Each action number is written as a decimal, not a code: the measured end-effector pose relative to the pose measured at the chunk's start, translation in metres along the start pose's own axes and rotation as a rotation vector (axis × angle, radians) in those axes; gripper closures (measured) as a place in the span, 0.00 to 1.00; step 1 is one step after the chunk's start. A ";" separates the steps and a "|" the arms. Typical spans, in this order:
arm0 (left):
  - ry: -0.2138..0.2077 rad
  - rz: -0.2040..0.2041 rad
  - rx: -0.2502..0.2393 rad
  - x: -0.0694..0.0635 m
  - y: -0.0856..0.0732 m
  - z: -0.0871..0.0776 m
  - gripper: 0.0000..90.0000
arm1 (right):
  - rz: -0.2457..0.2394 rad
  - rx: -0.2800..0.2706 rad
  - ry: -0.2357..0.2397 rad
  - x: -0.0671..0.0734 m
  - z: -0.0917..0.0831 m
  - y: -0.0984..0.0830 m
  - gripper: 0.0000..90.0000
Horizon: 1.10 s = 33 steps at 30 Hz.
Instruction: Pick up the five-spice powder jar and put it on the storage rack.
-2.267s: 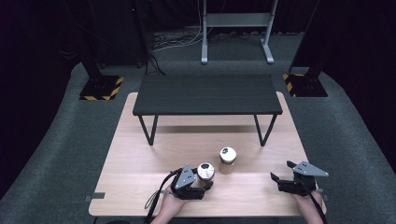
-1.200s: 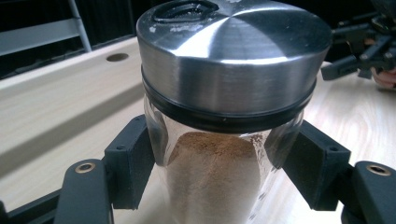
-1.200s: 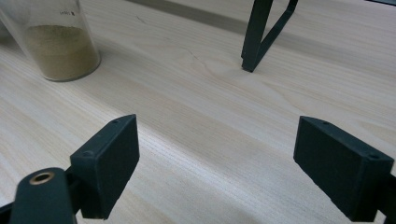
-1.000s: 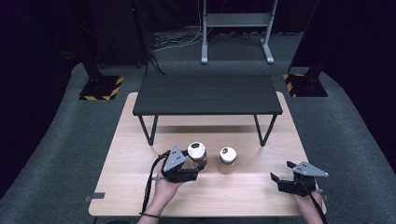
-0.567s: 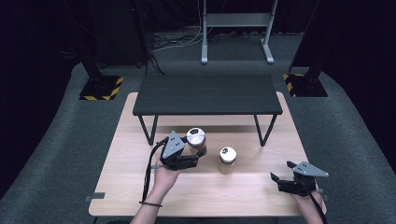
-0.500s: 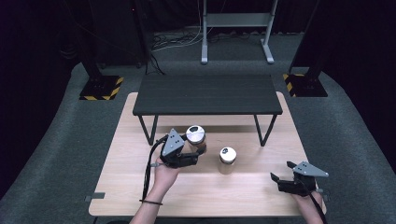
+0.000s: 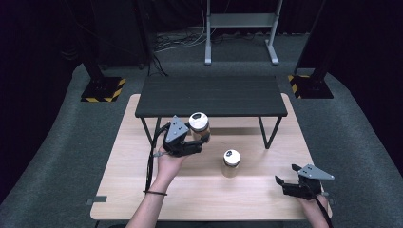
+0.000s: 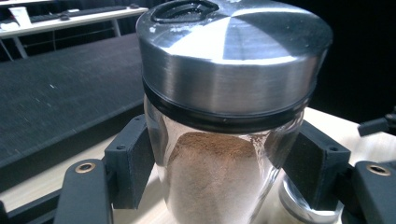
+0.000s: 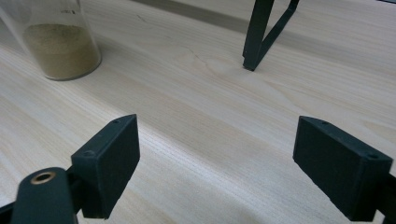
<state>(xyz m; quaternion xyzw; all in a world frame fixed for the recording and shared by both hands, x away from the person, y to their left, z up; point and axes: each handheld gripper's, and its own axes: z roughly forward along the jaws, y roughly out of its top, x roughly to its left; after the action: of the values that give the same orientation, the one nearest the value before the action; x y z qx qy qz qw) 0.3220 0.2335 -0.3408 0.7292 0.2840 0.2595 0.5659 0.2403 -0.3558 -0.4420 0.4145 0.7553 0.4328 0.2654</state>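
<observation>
My left gripper (image 7: 196, 140) (image 8: 222, 170) is shut on a glass jar (image 7: 199, 126) (image 8: 224, 140) with a brushed metal lid and brown powder inside. I hold it upright, lifted off the wooden table (image 7: 133, 190), just in front of the low black shelf (image 7: 211, 95). A second jar (image 7: 231, 162) (image 9: 56, 42), with pale powder, stands on the table to the right of the lifted one. My right gripper (image 7: 284, 183) (image 9: 233, 163) rests low near the table's front right. It is open, and its jaws have just been closing slightly with nothing between them.
The black shelf (image 8: 56, 93) stands on thin black legs (image 9: 257, 37) across the back half of the table. Dark carpet surrounds the table, with stand bases (image 7: 102, 89) and a metal frame (image 7: 240, 28) farther back.
My left gripper has carried the brown-powder jar up and away from me, from beside the second jar toward the shelf's front edge. The right gripper has stayed where it was.
</observation>
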 end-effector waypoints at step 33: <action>0.057 -0.031 -0.016 0.024 0.047 0.015 0.34 | 0.002 -0.002 0.001 -0.001 0.000 0.000 0.15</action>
<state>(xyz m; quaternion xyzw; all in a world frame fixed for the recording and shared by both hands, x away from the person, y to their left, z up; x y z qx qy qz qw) 0.3550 0.2316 -0.2972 0.7124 0.3093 0.2736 0.5675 0.2403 -0.3566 -0.4419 0.4151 0.7545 0.4339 0.2650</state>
